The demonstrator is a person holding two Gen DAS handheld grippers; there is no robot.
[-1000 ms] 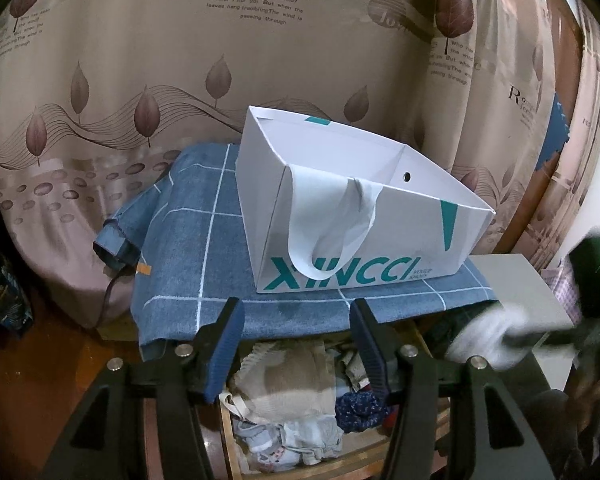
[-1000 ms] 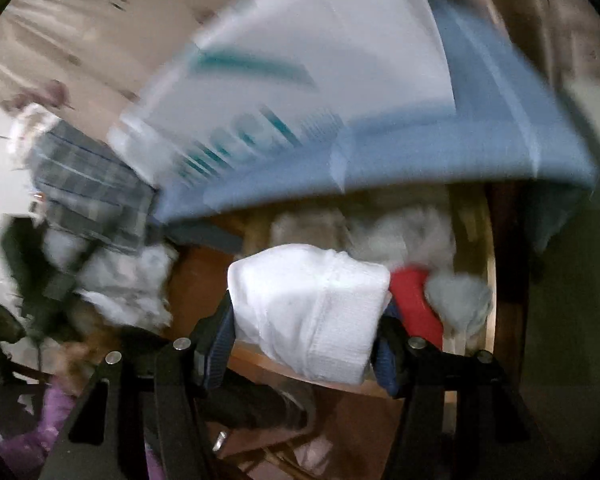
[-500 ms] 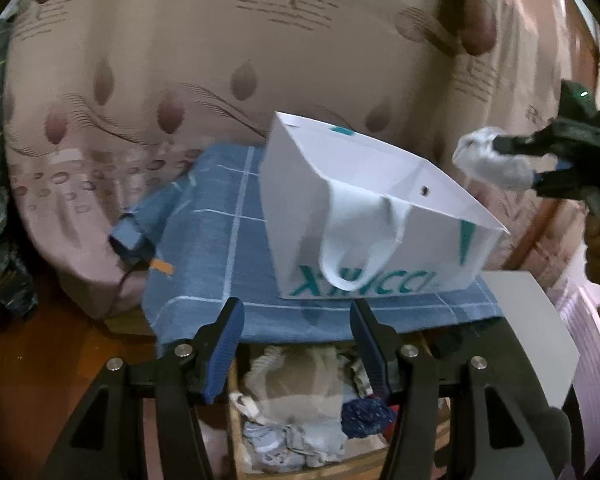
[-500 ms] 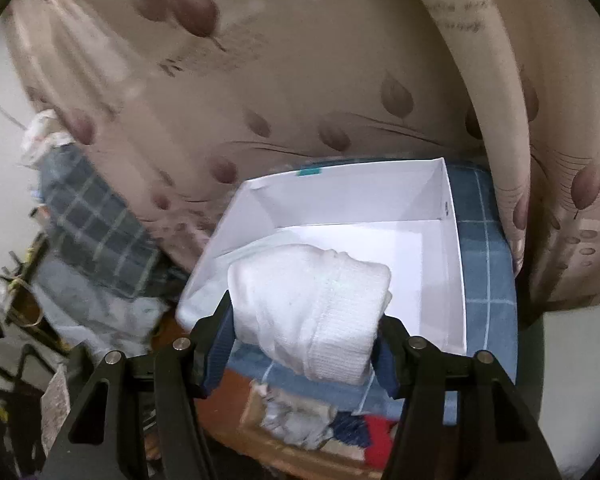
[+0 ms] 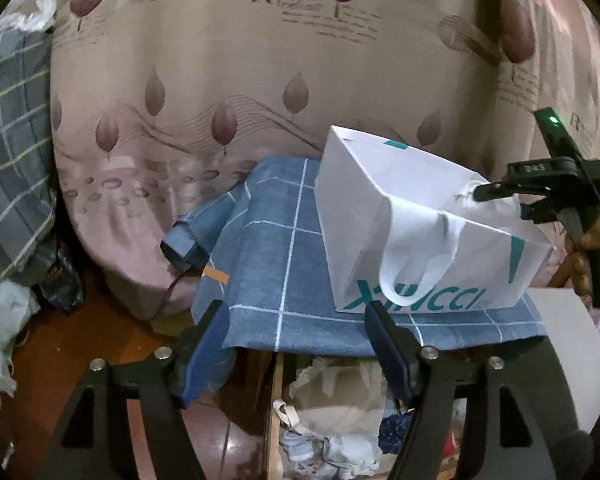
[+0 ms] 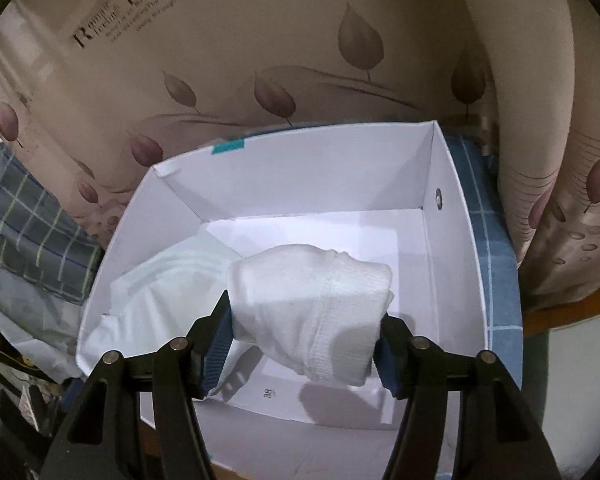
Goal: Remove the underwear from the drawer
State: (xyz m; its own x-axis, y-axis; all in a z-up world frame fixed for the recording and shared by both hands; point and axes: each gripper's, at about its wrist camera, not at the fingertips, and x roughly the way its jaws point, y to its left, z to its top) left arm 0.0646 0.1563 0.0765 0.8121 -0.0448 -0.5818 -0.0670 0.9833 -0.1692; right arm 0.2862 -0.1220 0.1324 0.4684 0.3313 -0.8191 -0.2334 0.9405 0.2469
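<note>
A white rolled piece of underwear point(image 6: 312, 312) sits clamped between the two blue-padded fingers of the right gripper point(image 6: 306, 344), bulging up and forward past the fingertips, with its ribbed band toward the lower right. It hangs above the open mouth of a white paper bag point(image 6: 452, 240), over the bag's floor and not touching it; a pale folded garment point(image 6: 168, 280) already lies in the bag's left corner. In the left wrist view the same right gripper point(image 5: 500, 196) reaches in from the right over the bag's rim point(image 5: 380, 172), its fingertips closed on the white cloth point(image 5: 466, 192) just at the top edge. The bag, printed with teal letters and fitted with a white ribbon handle point(image 5: 416, 256), stands on a blue checked cloth point(image 5: 268, 256) draped over a low stand, in front of a beige curtain point(image 5: 220, 60) with a leaf print. The left gripper point(image 5: 298, 344) is held wide apart with nothing between its fingers, in front of the cloth's near edge. Beneath it the open drawer point(image 5: 275, 420) holds a jumble of pale and dark clothes point(image 5: 340, 408).
</note>
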